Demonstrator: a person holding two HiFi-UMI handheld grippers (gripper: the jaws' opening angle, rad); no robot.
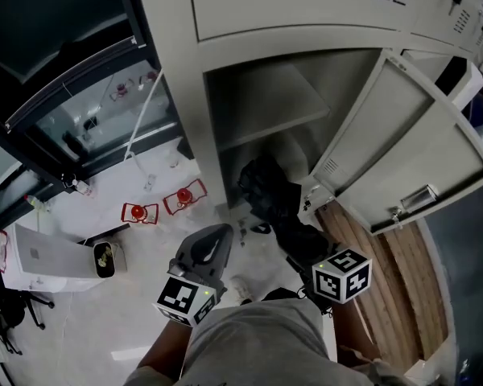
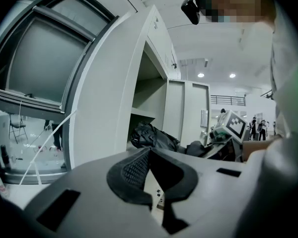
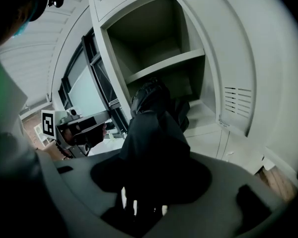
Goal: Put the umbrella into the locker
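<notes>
One open grey locker [image 1: 181, 95], white floor [image 1: 105, 316], wood planks [image 1: 390, 296]

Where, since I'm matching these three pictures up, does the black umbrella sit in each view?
Head view: umbrella at centre, slanting up into the open locker.
Left gripper view: centre, a dark bundle at the locker opening.
Right gripper view: lower centre, large, pointing at the opening.
Shared landmark: the locker shelf just above it.
</notes>
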